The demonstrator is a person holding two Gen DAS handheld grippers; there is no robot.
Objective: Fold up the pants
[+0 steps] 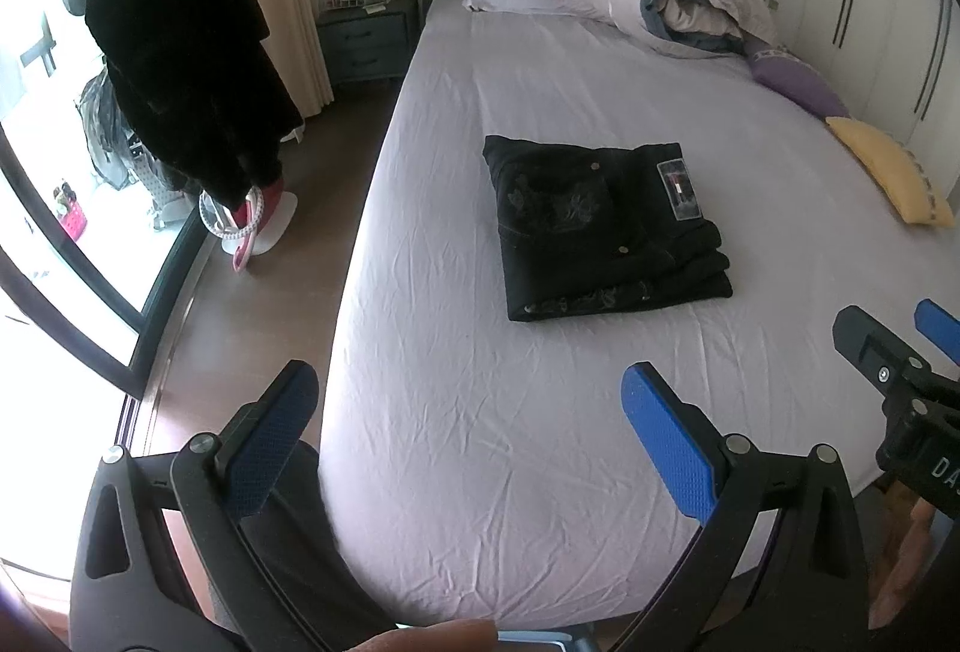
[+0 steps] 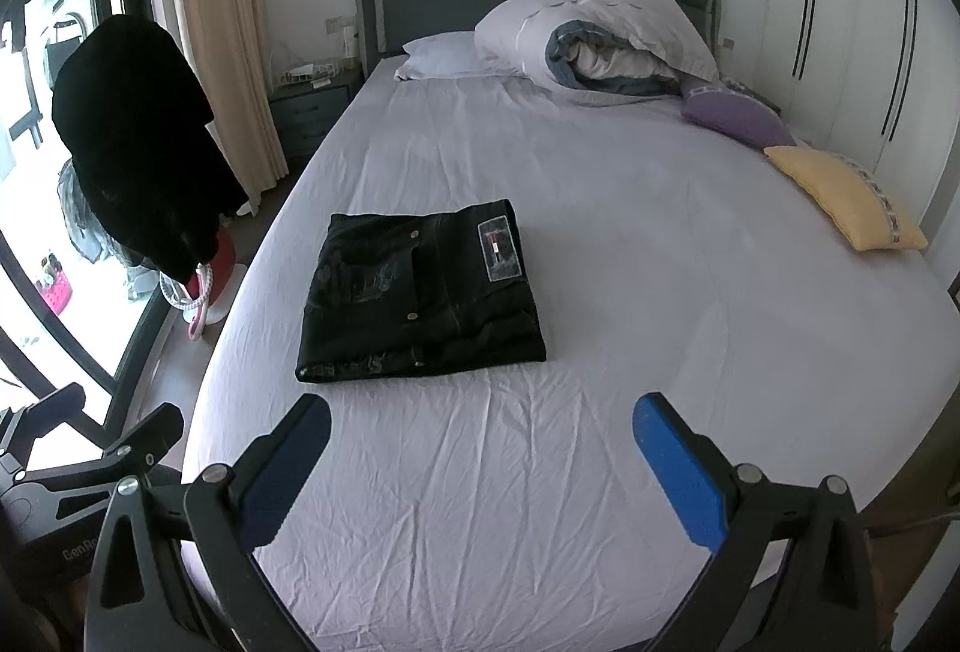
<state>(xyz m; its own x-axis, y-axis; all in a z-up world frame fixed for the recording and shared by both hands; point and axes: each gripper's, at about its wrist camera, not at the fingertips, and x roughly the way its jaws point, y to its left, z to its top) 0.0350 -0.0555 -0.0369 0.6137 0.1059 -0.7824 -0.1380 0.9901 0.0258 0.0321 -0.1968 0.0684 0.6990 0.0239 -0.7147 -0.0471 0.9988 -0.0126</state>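
Left tool [image 1: 462,430] hangs over the near edge of the bed [image 1: 456,472], fingers spread wide, nothing in them. The black pants [image 1: 600,232] lie folded in a compact stack mid-mattress, patch label up, well apart from both tools. Right tool [image 2: 480,463] is likewise wide apart and empty, pointed at the stack from the foot of the bed. The fold looks finished, so the risk is mostly in any further touch — a finger dragged across the top layer would slide it off the layers below and splay the stack. The near edge already shows uneven layers; a nudge there likely opens it. The sheet is wrinkled and loose — snagging it would tug the pants along. Pillows [image 2: 846,202] at far right are clear.
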